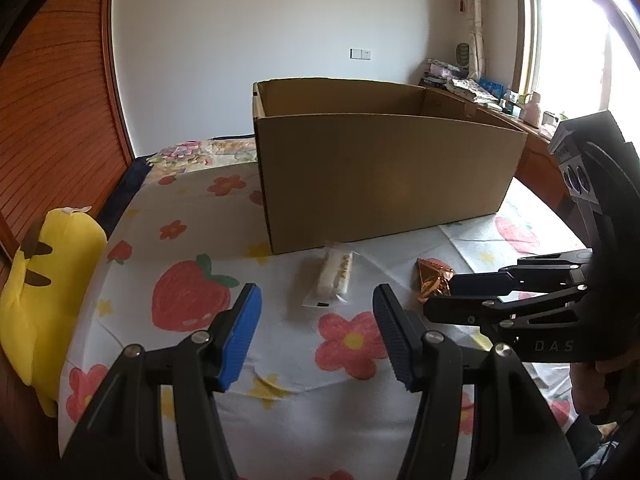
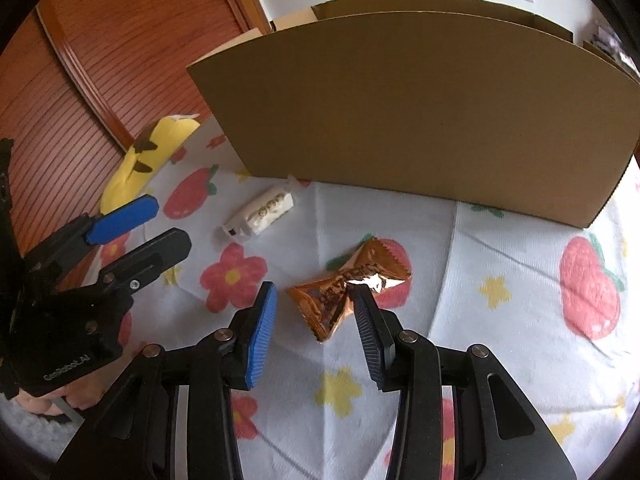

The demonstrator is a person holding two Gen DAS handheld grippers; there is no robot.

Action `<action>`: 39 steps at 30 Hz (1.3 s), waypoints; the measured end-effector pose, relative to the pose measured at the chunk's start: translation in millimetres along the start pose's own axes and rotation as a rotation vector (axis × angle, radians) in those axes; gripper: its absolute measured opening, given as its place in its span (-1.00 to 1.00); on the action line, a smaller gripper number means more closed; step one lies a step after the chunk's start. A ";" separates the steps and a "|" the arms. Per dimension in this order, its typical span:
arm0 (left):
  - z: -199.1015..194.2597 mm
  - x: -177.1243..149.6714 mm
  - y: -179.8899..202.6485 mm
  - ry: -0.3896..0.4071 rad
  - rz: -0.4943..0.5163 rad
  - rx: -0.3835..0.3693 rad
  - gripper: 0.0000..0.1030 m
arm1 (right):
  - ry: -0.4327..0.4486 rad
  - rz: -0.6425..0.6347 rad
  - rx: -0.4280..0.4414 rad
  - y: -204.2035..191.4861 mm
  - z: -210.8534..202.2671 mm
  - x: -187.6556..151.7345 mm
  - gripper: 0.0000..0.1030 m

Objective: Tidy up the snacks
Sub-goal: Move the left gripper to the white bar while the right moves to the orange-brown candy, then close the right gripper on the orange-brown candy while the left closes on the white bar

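Blue-padded right gripper [image 2: 314,312] hangs wide apart over the crinkled copper-foil snack packet [image 2: 349,288], one pad just touching it.

Beside it, the left gripper [image 1: 318,316] is equally spread, aimed at the clear-wrapped white snack bar [image 1: 335,276] lying near the tall open brown cardboard box [image 1: 384,172] on the fruit-and-flower printed bedsheet [image 1: 180,248]. The slick, puffy foil could squirt sideways if the jaws shut off-centre, and the box's high wall may catch a low lift. The box's inside is hidden, the wrapper print unreadable. A yellow plush toy [image 1: 44,284] lies at the bed's edge.
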State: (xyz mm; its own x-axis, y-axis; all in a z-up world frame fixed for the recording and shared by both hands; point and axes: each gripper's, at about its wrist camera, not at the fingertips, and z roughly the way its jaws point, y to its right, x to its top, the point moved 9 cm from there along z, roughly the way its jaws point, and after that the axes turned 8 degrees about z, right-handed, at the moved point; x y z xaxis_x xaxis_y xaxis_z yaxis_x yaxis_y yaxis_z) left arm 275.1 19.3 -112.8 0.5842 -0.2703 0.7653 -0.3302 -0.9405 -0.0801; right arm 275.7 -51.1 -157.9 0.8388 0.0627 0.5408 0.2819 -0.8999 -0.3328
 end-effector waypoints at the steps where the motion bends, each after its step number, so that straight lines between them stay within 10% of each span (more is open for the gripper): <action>1: 1.6 -0.1 -1.1 -0.002 -0.003 -0.001 0.14 | -0.004 0.000 0.002 -0.5 2.3 0.9 -0.21; 25: 17.7 5.8 -9.5 -0.014 -0.013 -0.008 0.14 | 0.010 0.073 -0.014 8.0 22.3 37.7 0.01; 39: 42.7 13.9 7.8 -0.079 0.060 -0.070 0.13 | 0.005 -0.036 -0.130 20.5 26.8 31.3 -0.59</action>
State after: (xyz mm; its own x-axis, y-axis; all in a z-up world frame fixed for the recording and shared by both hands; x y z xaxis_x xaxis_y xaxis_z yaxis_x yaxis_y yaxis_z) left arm 312.3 -0.7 -130.0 0.6179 -0.3435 0.7073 -0.4153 -0.9064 -0.0774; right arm 320.3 -56.0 -168.5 0.8271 0.0938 0.5541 0.2486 -0.9453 -0.2110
